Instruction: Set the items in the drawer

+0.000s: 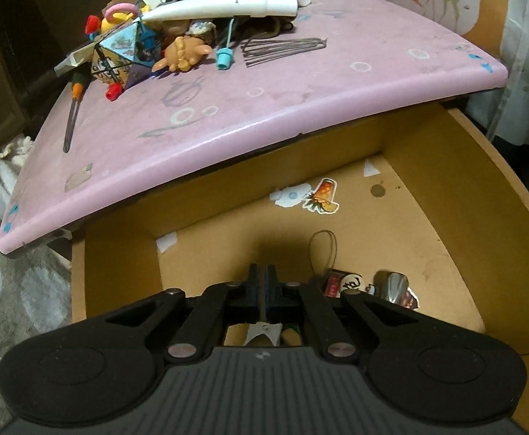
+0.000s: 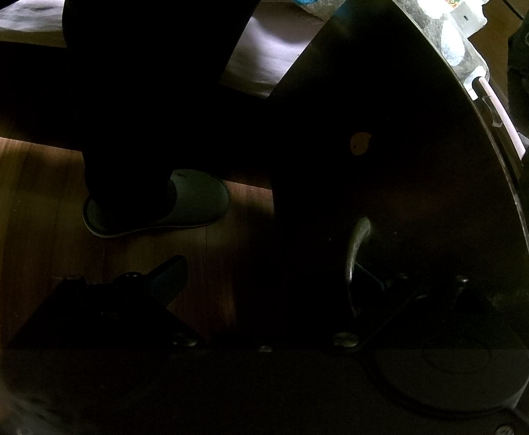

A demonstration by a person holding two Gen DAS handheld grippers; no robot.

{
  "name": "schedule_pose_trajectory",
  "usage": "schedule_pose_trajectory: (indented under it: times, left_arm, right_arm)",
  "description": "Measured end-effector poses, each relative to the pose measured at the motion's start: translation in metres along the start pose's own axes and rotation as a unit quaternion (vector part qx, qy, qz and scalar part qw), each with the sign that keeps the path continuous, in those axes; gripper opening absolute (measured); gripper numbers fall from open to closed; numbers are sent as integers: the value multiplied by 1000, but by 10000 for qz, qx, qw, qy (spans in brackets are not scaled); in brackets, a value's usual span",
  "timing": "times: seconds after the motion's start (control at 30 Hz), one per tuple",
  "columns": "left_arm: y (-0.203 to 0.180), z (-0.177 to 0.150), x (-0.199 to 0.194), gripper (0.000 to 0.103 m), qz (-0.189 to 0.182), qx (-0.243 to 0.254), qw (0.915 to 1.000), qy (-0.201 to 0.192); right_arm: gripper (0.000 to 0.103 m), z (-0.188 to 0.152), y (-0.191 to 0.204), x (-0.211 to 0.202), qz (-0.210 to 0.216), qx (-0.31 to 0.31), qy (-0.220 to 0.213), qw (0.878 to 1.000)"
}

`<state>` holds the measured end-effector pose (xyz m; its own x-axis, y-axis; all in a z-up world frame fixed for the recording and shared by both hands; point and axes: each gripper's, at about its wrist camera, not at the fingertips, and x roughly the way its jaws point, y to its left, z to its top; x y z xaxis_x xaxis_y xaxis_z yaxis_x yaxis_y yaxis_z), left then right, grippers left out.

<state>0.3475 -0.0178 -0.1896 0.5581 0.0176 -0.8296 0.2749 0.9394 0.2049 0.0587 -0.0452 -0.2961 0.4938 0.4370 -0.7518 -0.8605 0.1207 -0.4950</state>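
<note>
A grey slipper [image 2: 163, 204] rests on the wood floor [image 2: 29, 235] beside a dark drawer front [image 2: 409, 145] with a metal handle [image 2: 357, 243].

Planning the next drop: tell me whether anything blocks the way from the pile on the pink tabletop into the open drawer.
Nothing visible does. The pile sits at the back of the pink tabletop; the drawer below its front edge is pulled out, its floor mostly bare. The left tool, shut, hangs inside the drawer, near its front.

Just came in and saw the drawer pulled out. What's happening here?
A person is clearing small toys and trinkets off the pink tabletop into the open drawer. The left tongs are shut and lowered into the drawer, beside a charm already lying there. The right tongs sit by the drawer handle; that view is too dark to read them.
</note>
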Motion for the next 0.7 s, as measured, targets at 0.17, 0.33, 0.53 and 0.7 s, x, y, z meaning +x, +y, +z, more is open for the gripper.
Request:
schedule_pose_trajectory:
  times: [0.17, 0.33, 0.53, 0.7]
  left_arm:
    - [-2, -2, -3, 51, -54, 10, 10000, 9]
    - [-2, -1, -19, 70, -150, -144, 9995, -250]
    - [0, 17, -51, 70, -492, -303, 9915, -1168]
    - [1, 51, -53, 70, -711, -180, 9805, -1825]
  right_arm:
    - [97, 0, 1, 1, -7, -7, 4, 10000]
    - [97, 0, 0, 1, -4, -29, -4, 10000]
    - [97, -1, -1, 1, 8, -36, -18, 10000]
    - [97, -2, -1, 1, 3, -42, -38, 10000]
